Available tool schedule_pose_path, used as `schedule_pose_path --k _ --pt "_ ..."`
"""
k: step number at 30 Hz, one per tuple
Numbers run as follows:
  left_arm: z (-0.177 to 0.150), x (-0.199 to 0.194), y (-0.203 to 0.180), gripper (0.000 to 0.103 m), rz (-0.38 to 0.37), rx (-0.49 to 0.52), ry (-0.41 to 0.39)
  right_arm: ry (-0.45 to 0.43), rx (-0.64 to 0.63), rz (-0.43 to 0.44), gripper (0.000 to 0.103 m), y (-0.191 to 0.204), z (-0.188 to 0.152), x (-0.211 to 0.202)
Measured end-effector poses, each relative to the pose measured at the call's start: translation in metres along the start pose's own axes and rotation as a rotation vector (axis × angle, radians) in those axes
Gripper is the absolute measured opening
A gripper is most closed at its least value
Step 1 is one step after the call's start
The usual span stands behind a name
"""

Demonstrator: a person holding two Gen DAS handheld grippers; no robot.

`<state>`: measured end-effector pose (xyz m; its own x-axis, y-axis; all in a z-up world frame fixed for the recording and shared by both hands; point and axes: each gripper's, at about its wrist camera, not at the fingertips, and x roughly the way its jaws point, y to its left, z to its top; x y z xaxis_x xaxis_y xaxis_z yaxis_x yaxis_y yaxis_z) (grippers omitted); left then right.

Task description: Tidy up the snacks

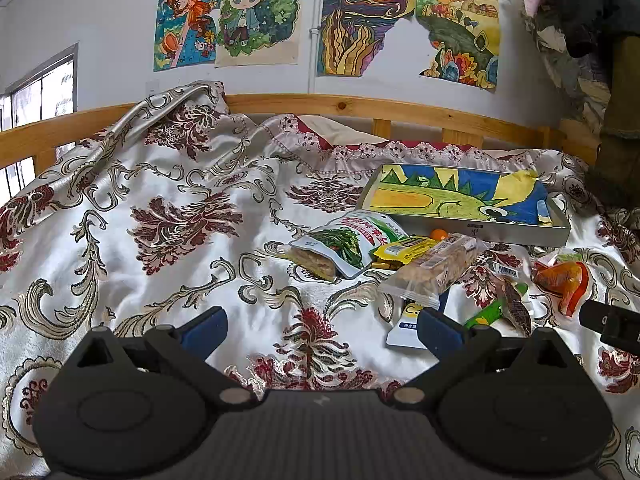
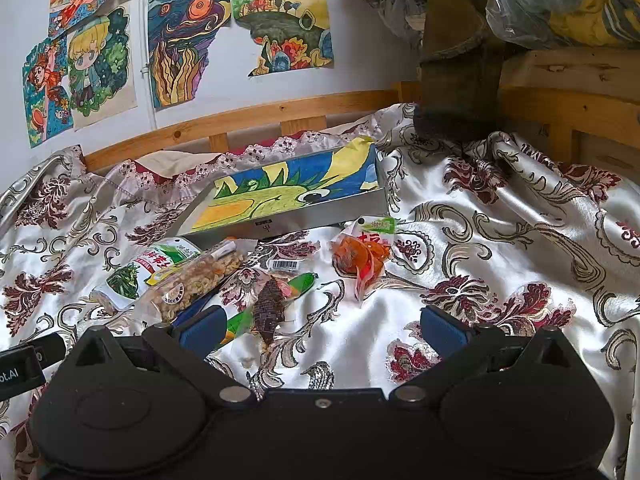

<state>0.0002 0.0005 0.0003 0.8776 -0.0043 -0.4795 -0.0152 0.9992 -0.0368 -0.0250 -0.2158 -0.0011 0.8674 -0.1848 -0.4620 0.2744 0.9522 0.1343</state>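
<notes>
Snacks: a green-and-white pouch (image 1: 352,240), a clear nut bar (image 1: 434,264), a dark brown packet (image 2: 269,309) and an orange packet (image 2: 362,256), loose on my bed's floral cover (image 1: 180,208).
Tray: grey box (image 2: 300,192), lined with a crayon drawing, just behind them.
My left gripper (image 1: 322,326): wide, empty.
My right gripper (image 2: 322,326): wide, empty.

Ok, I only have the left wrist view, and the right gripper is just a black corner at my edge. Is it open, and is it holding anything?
Observer: The right gripper is open. There is nothing between its fingers, only bedspread beyond them.
Operator: Which snack is nearest to it?
Observer: The brown packet, lying just inside its left finger.
Operator: And the orange packet?
Observer: The orange packet lies ahead of the gap, between the gripper and the front wall of the tray.
</notes>
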Motion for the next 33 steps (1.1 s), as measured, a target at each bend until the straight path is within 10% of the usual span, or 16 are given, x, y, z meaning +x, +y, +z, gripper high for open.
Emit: schedule_pose_path --k 15,23,33 --pt "0.004 0.007 -0.005 0.103 -0.028 0.002 0.037 -0.017 -0.049 0.068 0.102 0.012 0.003 0.002" --pt "0.03 0.043 -0.004 0.103 -0.165 0.031 0.11 0.097 -0.155 0.226 0.102 0.021 0.018 0.031" --pt "0.035 0.107 -0.015 0.102 -0.33 0.082 0.296 0.195 -0.268 0.191 0.102 0.015 0.021 0.076"
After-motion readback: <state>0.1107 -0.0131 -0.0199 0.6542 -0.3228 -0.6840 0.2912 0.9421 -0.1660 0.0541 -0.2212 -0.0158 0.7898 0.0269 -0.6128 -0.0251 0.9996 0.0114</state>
